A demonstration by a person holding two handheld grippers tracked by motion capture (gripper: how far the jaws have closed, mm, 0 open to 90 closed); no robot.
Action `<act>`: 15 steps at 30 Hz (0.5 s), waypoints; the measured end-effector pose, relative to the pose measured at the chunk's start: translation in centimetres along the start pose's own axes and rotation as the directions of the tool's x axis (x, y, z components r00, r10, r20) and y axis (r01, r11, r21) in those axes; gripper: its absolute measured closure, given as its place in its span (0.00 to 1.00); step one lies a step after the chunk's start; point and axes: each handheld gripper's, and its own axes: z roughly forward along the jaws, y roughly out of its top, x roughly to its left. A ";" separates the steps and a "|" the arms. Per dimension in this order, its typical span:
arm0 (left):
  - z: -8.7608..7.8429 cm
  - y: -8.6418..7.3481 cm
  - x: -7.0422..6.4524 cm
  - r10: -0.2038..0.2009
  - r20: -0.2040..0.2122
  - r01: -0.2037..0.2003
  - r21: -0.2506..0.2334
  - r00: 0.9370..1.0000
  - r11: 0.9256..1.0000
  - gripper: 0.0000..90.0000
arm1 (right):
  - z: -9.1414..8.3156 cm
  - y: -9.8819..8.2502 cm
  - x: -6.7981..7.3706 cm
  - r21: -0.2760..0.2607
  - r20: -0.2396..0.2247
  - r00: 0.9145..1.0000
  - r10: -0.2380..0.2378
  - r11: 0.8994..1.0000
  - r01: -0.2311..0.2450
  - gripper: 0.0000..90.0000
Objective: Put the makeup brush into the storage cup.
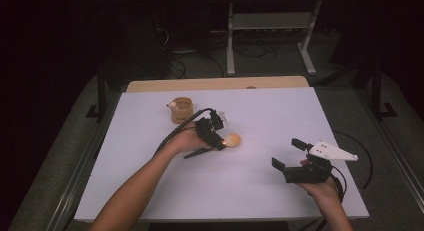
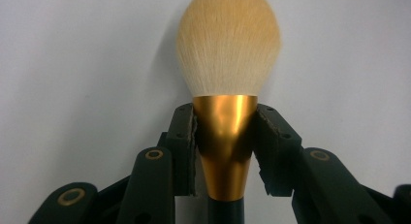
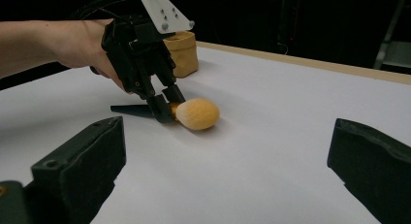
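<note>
Two grippers over a white table [image 1: 150,191]. Left gripper [image 1: 220,142] near the table's middle, held low by the left hand [image 1: 187,141], jaws clamped on a makeup brush [image 1: 227,140]. From the left gripper view: gold ferrule [image 2: 225,146] pinched between the two black pads [image 2: 183,146], one pad pressing each side, pale bristle head [image 2: 228,44] projecting well past the jaw tips, dark handle running back down between the jaws. From the right gripper view: left gripper [image 3: 167,105] tilted down toward the tabletop, brush [image 3: 194,113] lying nearly flat, bristle head touching or just above the surface, pointed black handle sticking out behind the jaws on the far side, close to the table. Right gripper [image 1: 287,156] well apart from the brush, toward the table's near right edge, held by the right hand [image 1: 325,191], jaws spread wide with nothing between them, grey three-cornered plate [image 1: 332,151] on top. Small tan woven cup [image 1: 182,110] standing upright behind the left gripper, toward the far side of the table, something small and pale at its rim, too small to tell.
</note>
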 end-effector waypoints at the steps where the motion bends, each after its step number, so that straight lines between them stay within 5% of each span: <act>1: -0.1 0.0 0.0 -0.004 0.000 0.004 -0.010 1.000 1.000 0.70 | 0.0 0.0 0.0 0.000 -0.001 1.000 0.002 1.000 -0.002 0.00; 15: -2.0 -0.7 0.0 -0.018 0.033 0.021 -0.101 0.999 0.995 0.70 | 0.1 0.0 0.0 -0.001 -0.002 1.000 -0.001 1.000 0.001 0.00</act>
